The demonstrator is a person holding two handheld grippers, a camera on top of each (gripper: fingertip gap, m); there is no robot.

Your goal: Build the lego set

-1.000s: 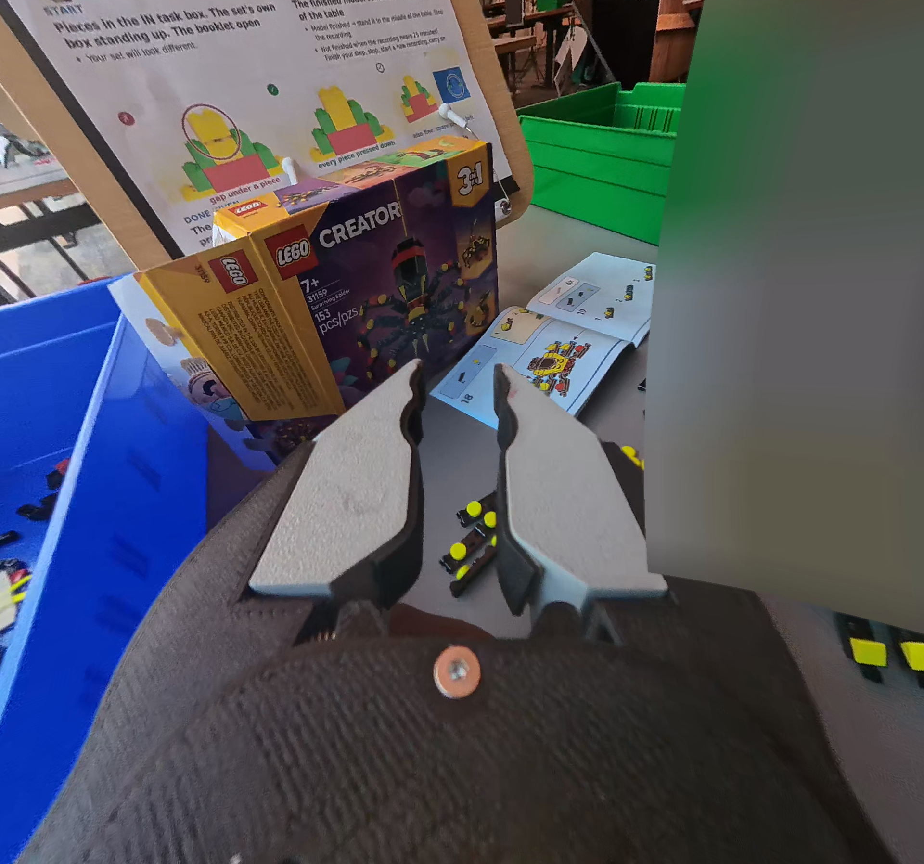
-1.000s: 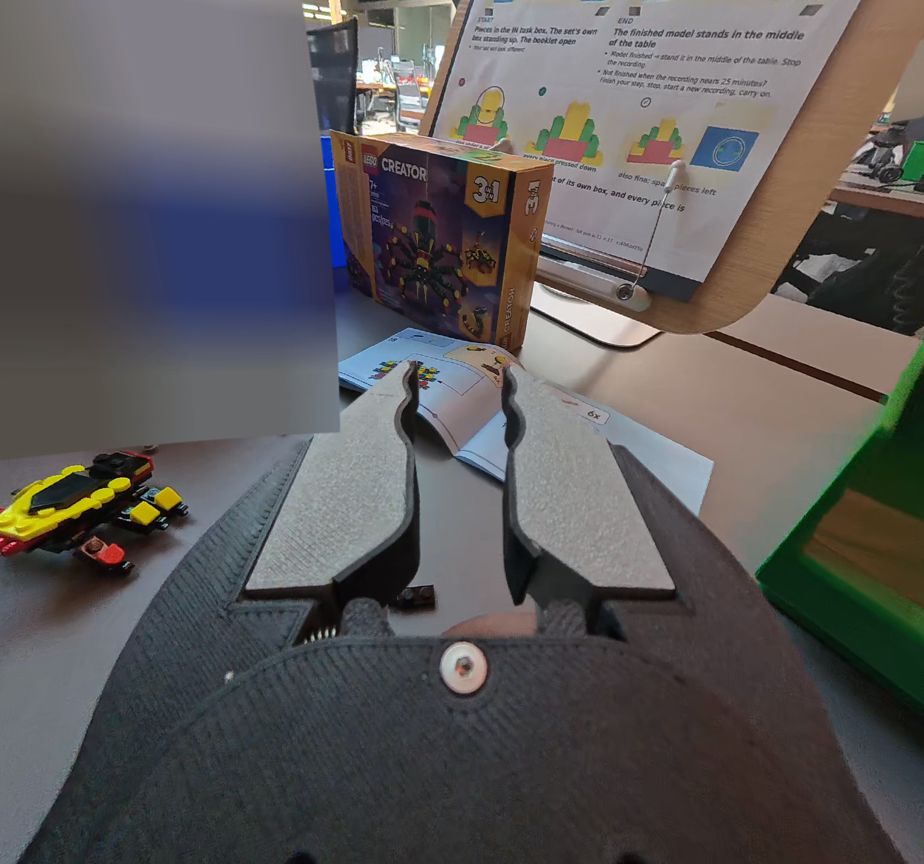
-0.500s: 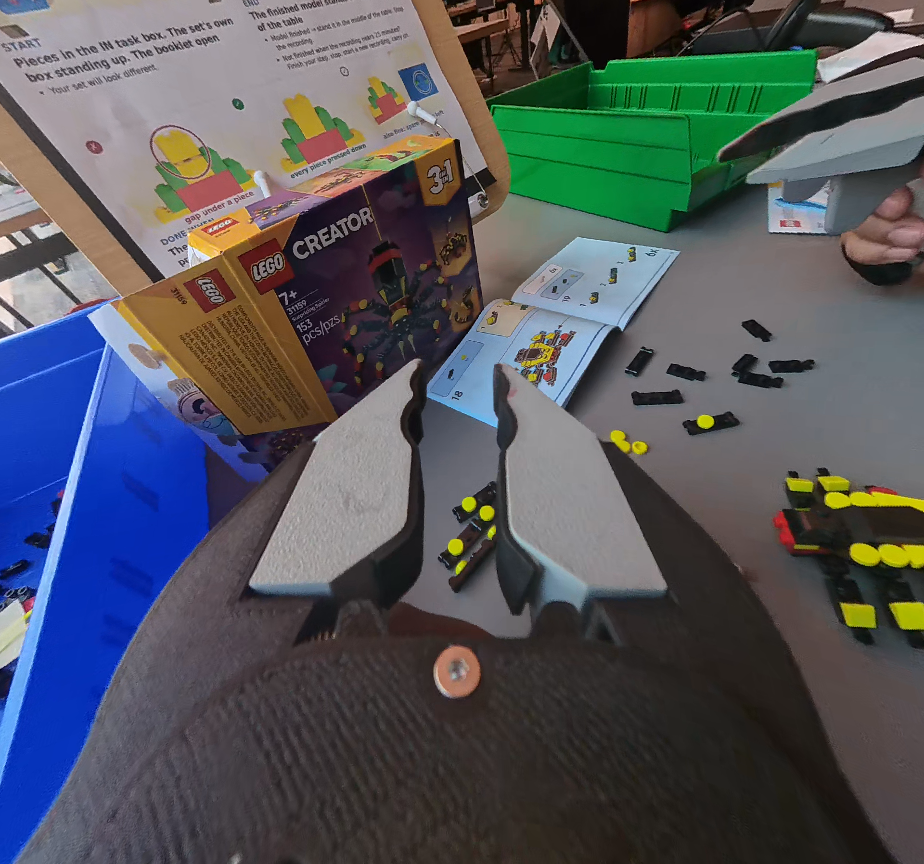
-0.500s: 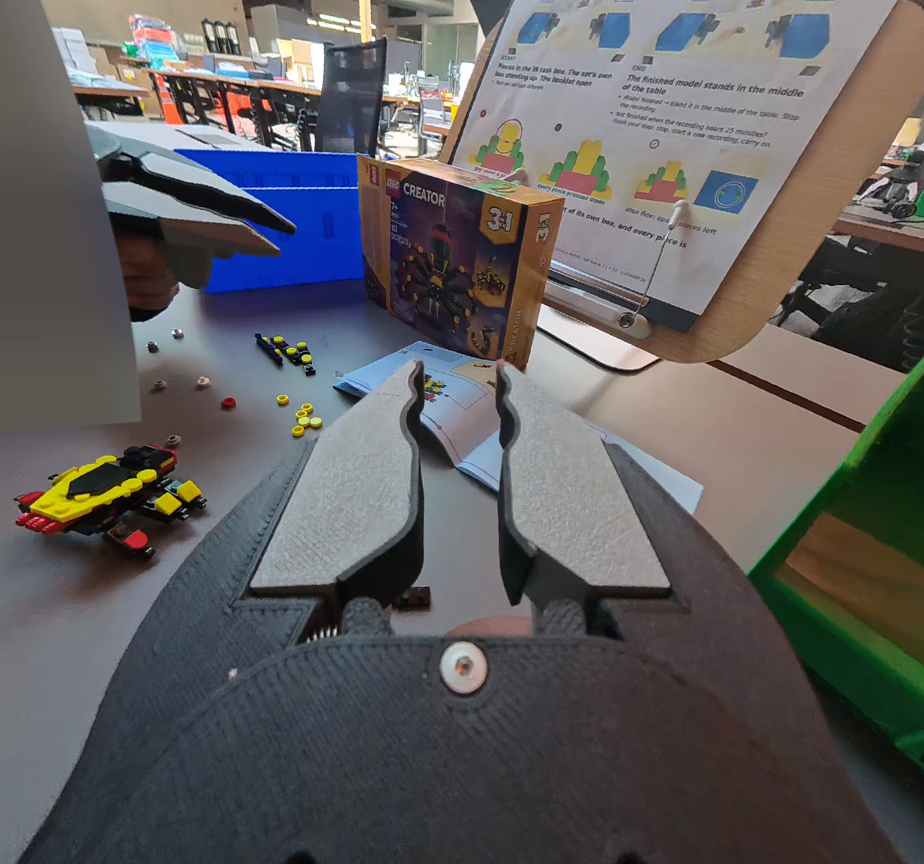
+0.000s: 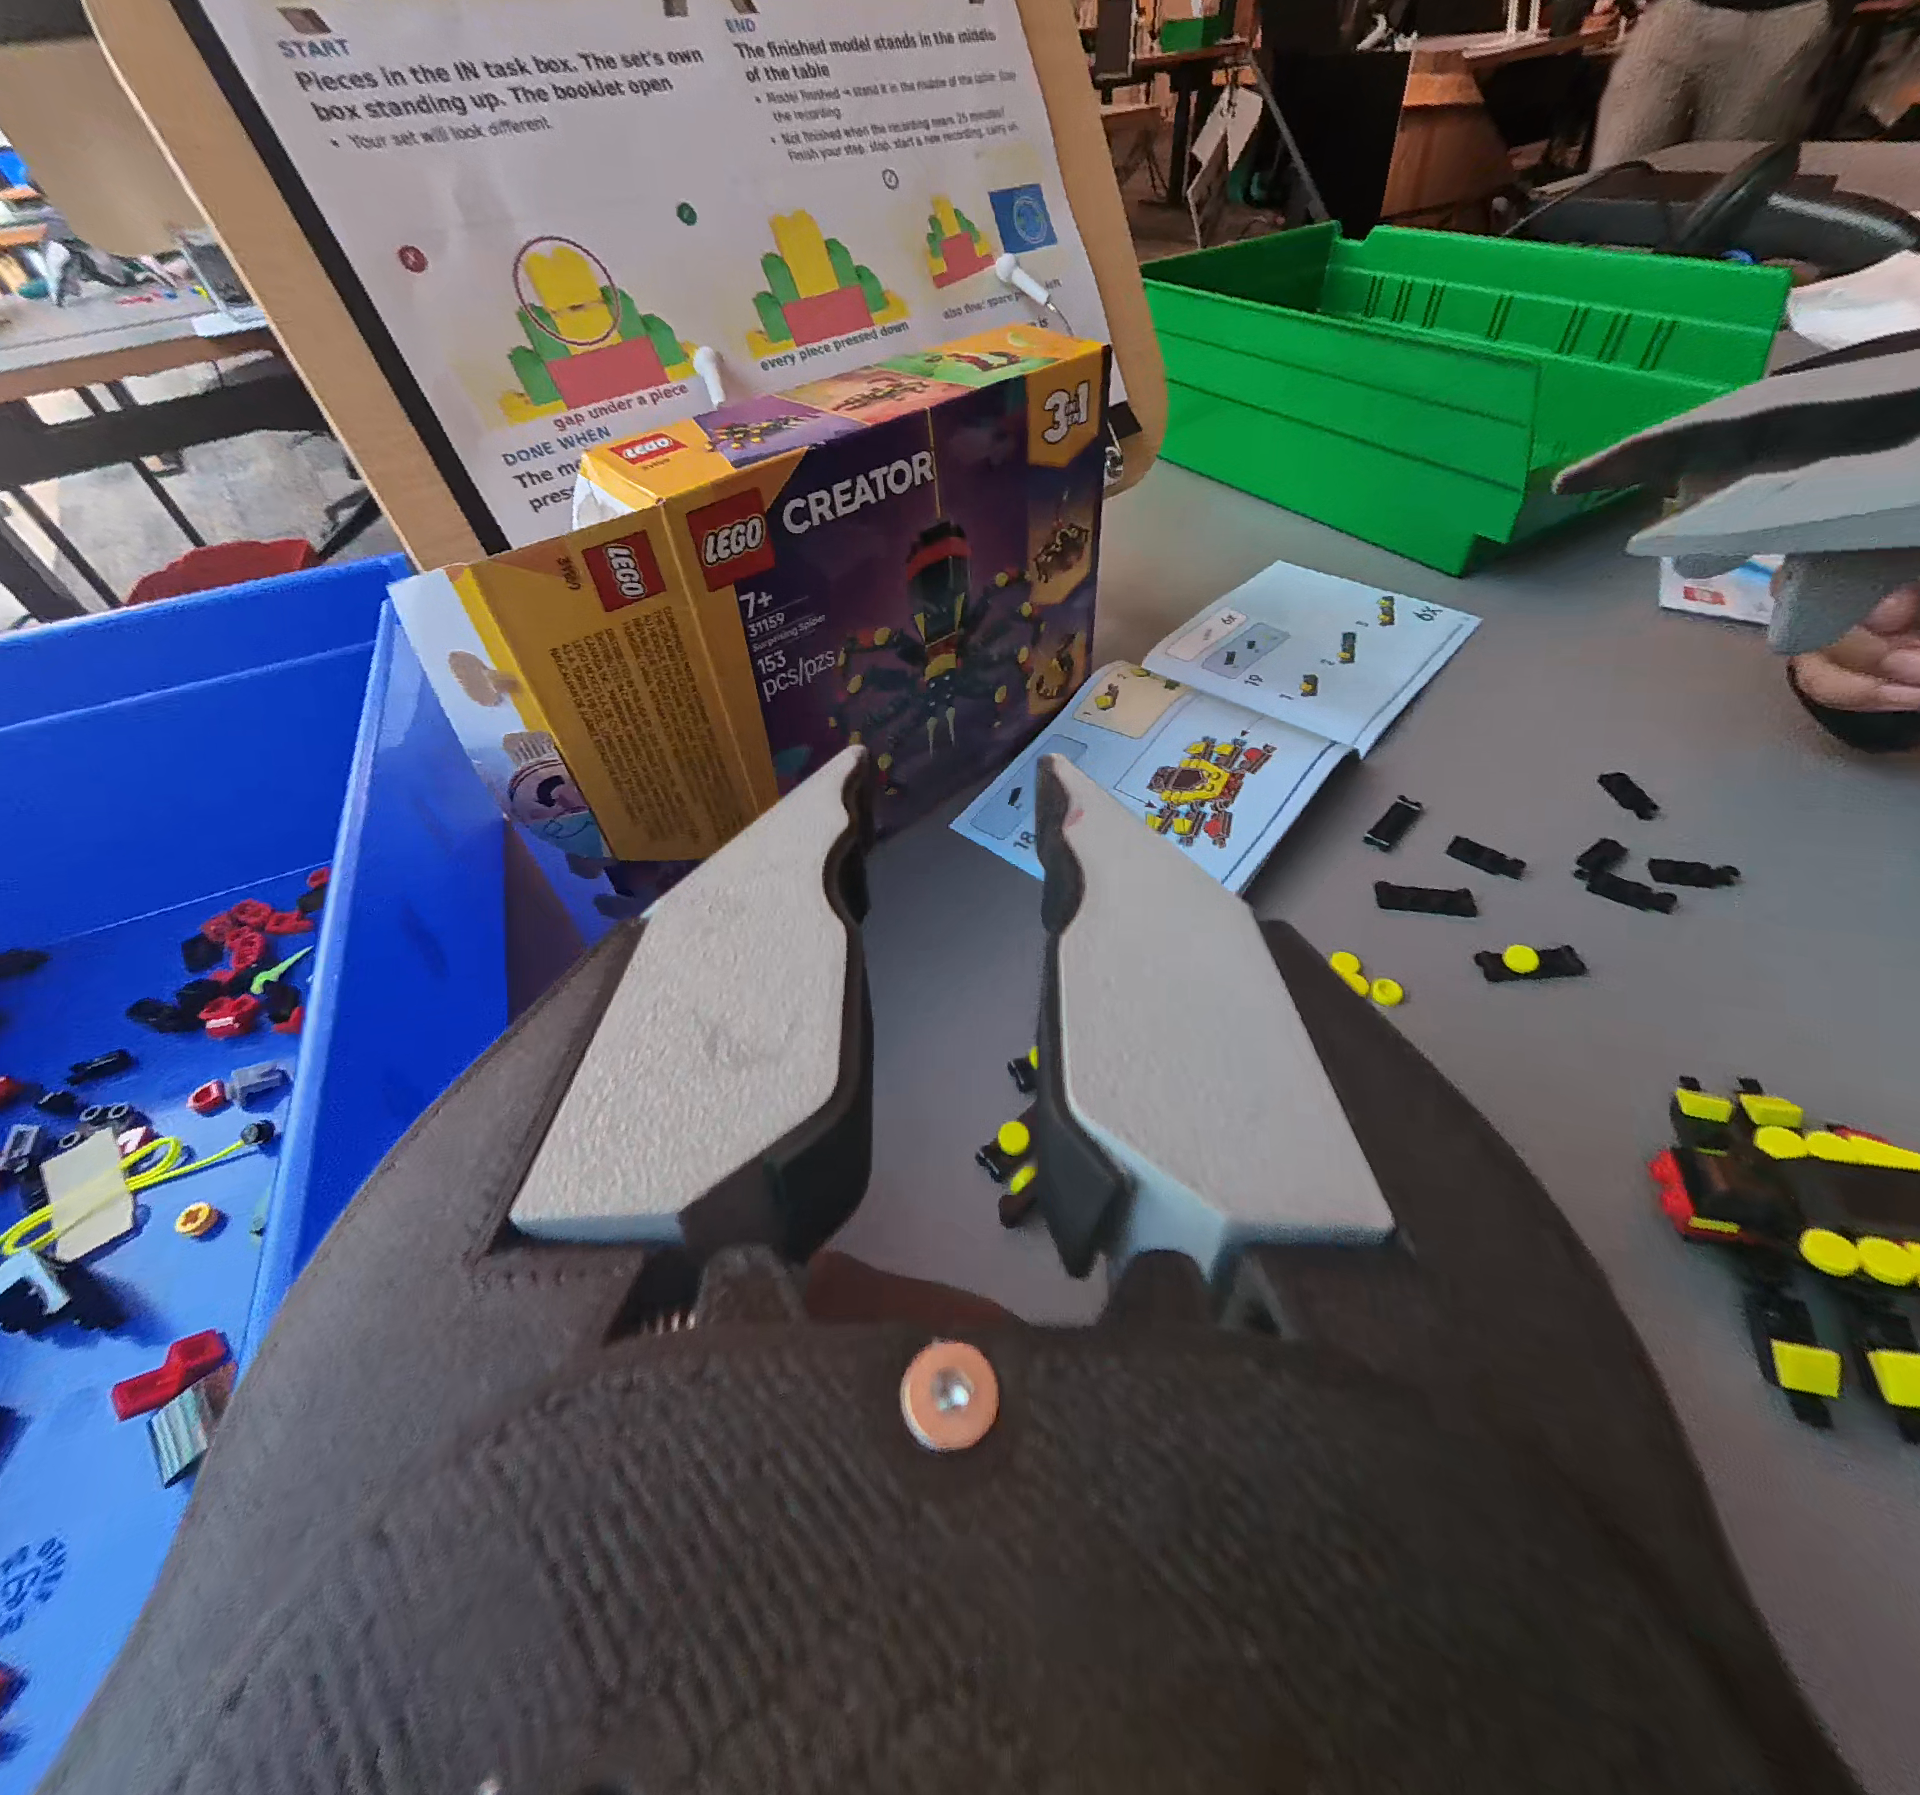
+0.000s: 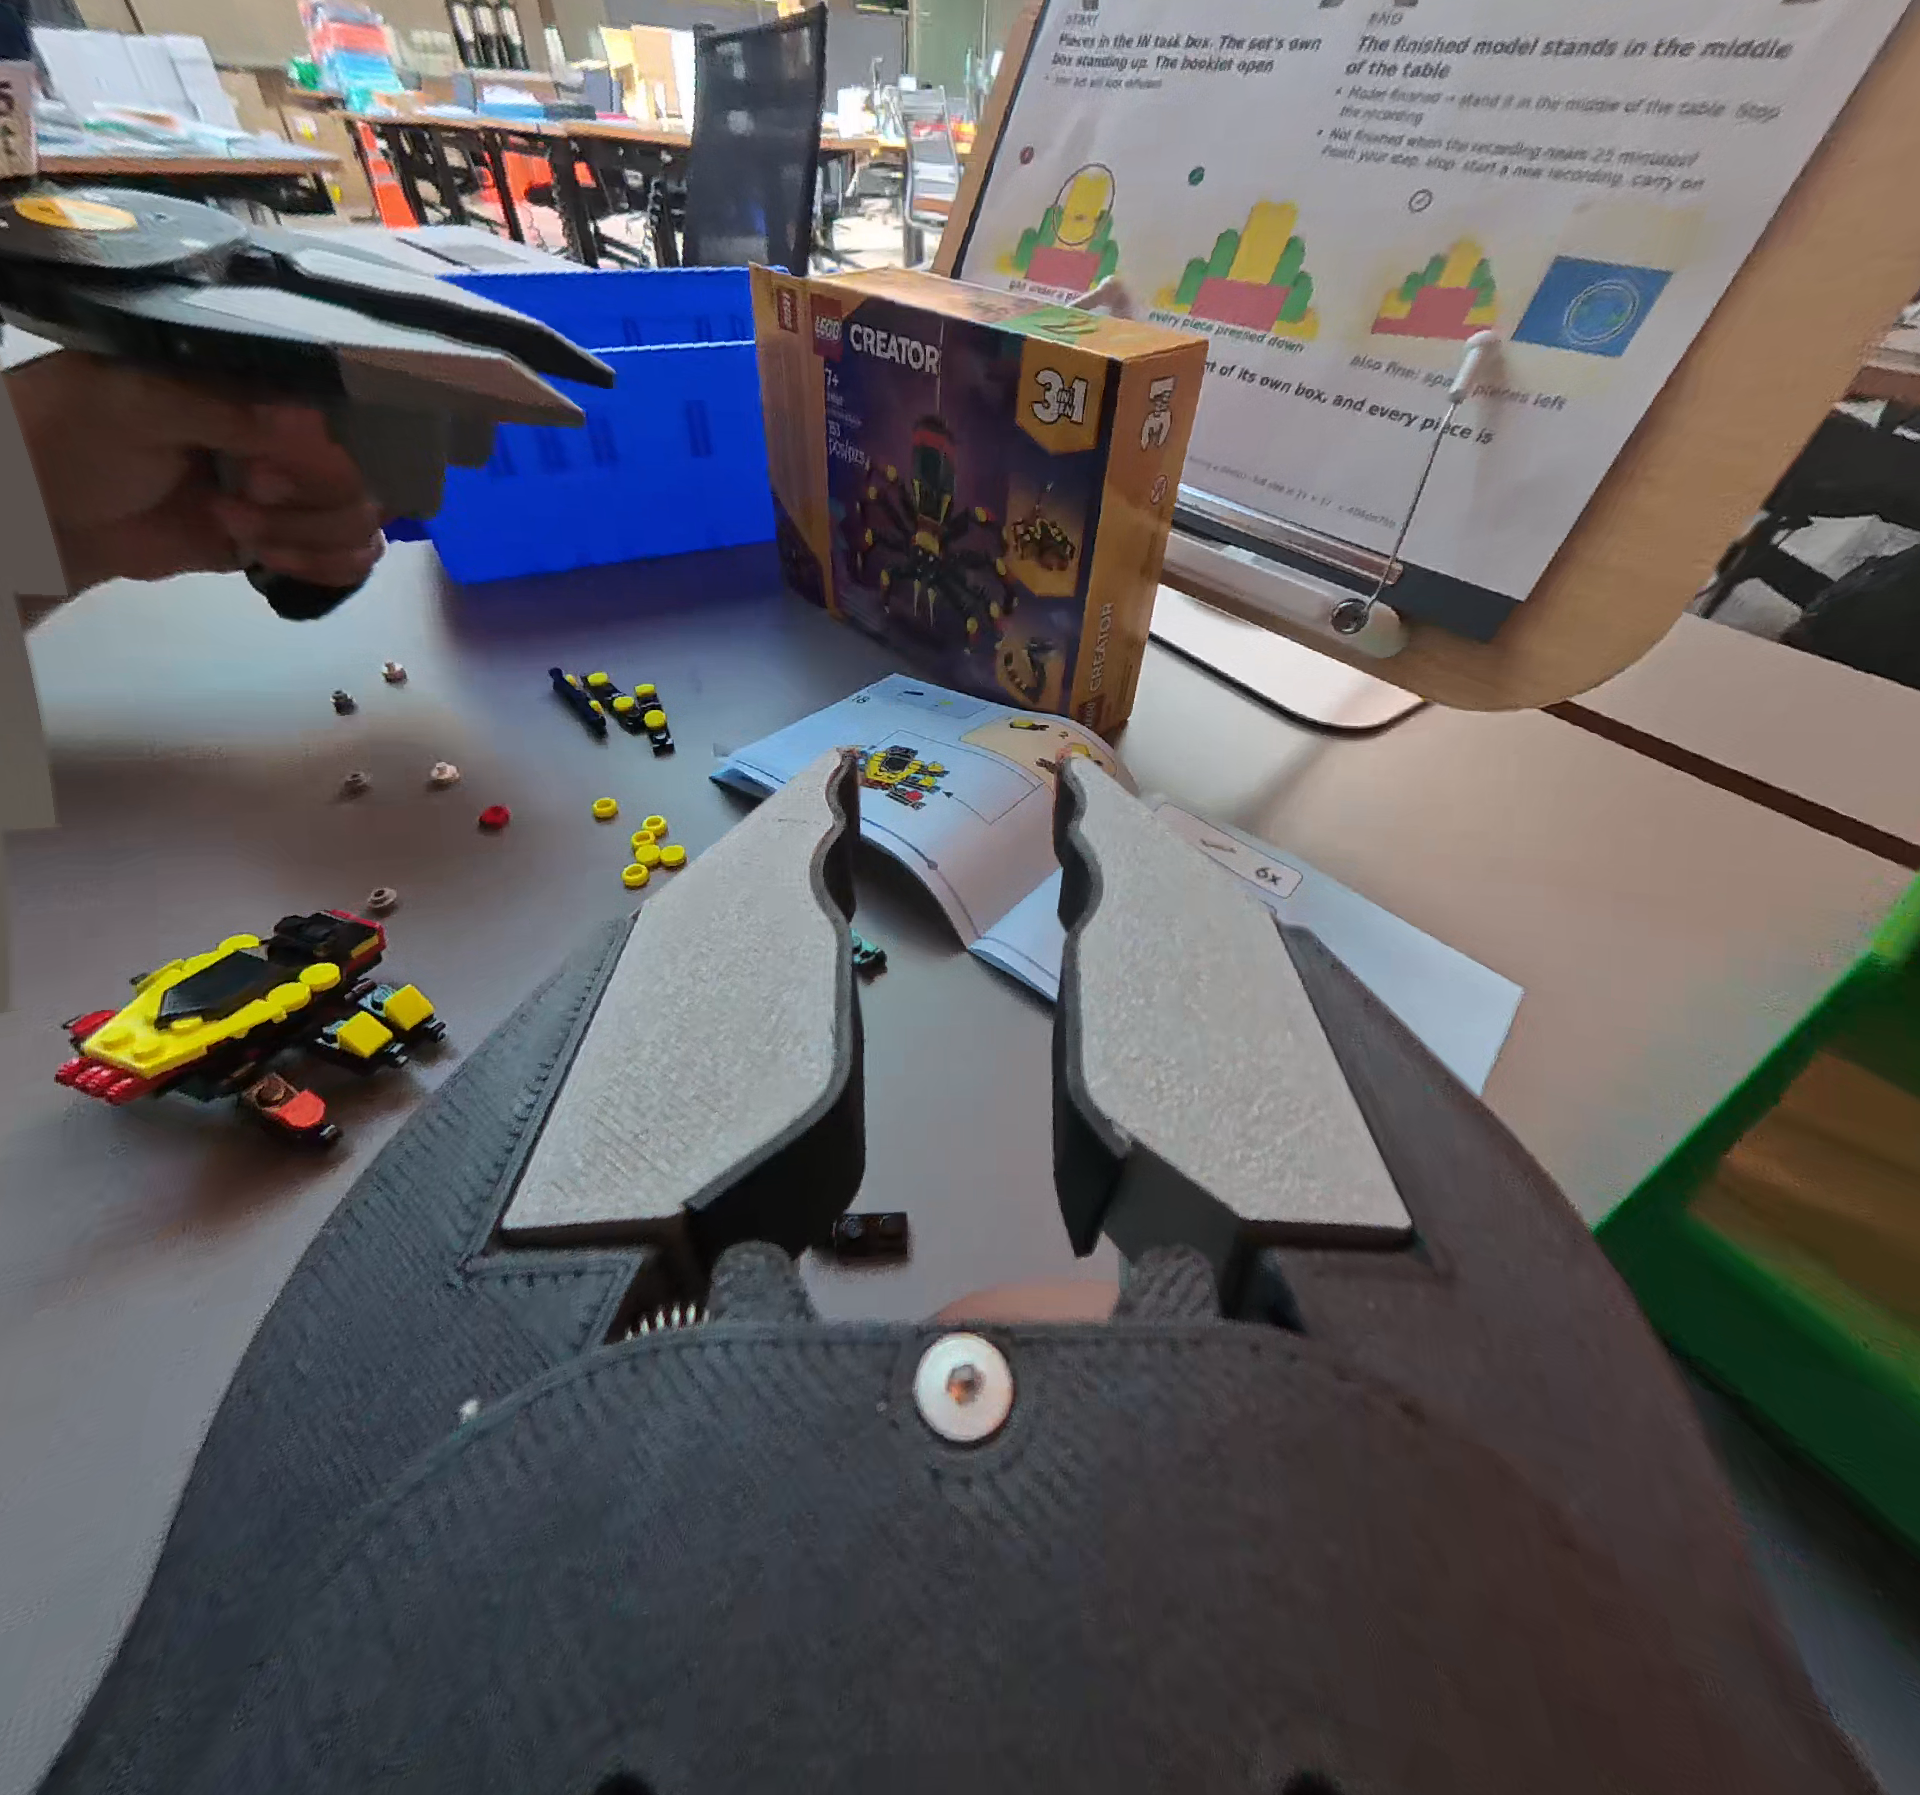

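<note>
Left gripper (image 5: 951, 789): held above the grey table (image 5: 1558, 706), fingers parted, nothing between them; a second ago a narrower gap.
Right gripper (image 6: 954, 789): likewise parted and empty, spread wider than half a second ago.
Changed view: the left view now looks down into the blue bin (image 5: 343, 914) of loose pieces.
Model (image 6: 244, 1018): half-built, yellow, black and red, alone on the table, untouched.
Booklet (image 5: 1236, 717): open beside the upright set box (image 5: 831, 602).
Loose parts: black plates (image 5: 1423, 898) and yellow studs (image 6: 644, 846) lie well apart from the model.
Meaning: likely between steps, with both grippers free for the next piece.
</note>
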